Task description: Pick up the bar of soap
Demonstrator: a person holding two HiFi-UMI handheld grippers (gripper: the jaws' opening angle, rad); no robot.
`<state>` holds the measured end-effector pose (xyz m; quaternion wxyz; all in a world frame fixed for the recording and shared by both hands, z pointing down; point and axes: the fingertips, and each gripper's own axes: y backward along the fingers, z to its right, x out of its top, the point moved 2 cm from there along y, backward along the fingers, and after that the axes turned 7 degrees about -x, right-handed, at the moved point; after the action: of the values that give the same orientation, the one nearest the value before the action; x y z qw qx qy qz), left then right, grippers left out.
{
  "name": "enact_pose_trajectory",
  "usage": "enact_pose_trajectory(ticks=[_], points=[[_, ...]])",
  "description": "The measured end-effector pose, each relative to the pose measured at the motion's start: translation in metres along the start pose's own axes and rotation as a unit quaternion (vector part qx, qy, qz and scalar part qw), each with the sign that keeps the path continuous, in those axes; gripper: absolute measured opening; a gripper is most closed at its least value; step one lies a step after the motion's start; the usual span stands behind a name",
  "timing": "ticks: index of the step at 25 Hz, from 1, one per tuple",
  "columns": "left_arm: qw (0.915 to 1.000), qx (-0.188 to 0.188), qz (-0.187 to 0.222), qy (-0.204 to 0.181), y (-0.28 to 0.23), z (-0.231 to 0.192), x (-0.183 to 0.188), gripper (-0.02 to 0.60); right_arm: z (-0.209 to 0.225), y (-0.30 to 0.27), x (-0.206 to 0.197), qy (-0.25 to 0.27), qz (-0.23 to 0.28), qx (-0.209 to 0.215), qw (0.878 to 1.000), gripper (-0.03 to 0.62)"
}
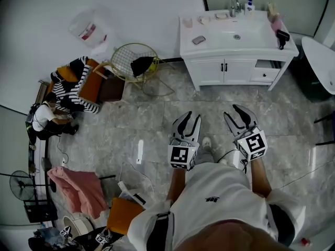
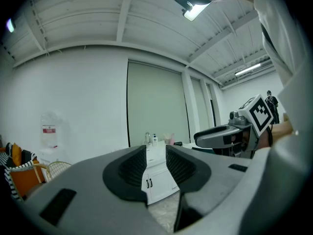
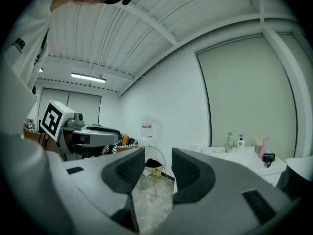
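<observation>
A white vanity [image 1: 225, 67] with a sink stands across the floor ahead of me. On its counter, left of the faucet [image 1: 235, 7], lies what looks like a small pale bar of soap [image 1: 222, 15] in a dish; a grey flat item [image 1: 198, 40] lies nearer the front. Both grippers hang over the marble floor, well short of the vanity. My left gripper [image 1: 187, 120] [image 2: 156, 163] is open with nothing between its jaws. The right gripper [image 1: 238, 114] [image 3: 158, 173] is open and empty too. The vanity [image 2: 156, 173] shows through the left gripper's gap.
A gold wire chair [image 1: 133, 61] holding black cloth stands left of the vanity. A person [image 1: 47, 119] sits on the floor at far left beside striped clothes. Pink cloth [image 1: 78, 190], a fan [image 1: 21, 184] and cables lie at lower left. A white tub [image 1: 322, 61] is at right.
</observation>
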<state>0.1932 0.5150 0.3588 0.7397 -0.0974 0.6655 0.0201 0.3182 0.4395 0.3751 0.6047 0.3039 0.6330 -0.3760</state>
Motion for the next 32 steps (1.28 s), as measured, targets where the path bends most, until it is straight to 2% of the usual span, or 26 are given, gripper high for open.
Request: enact_pose_trajectory(ticks=[11,24,32], points=[[0.9994,-0.031,0.004,0.012,-0.048,-0.074,-0.011,0.126,0.002,-0.087,0.002,0.01,-0.022,-0.009,1.0,0.181],[0.997,-0.076,0.005,0.01,-0.096,-0.159,-0.015,0.126,0.005,-0.177,0.008,0.006,-0.039,-0.04,0.998,0.18],[0.997,-0.075,0.004,0.018,-0.11,-0.191,-0.023,0.126,0.005,-0.207,0.003,0.008,-0.051,-0.042,0.998,0.18]])
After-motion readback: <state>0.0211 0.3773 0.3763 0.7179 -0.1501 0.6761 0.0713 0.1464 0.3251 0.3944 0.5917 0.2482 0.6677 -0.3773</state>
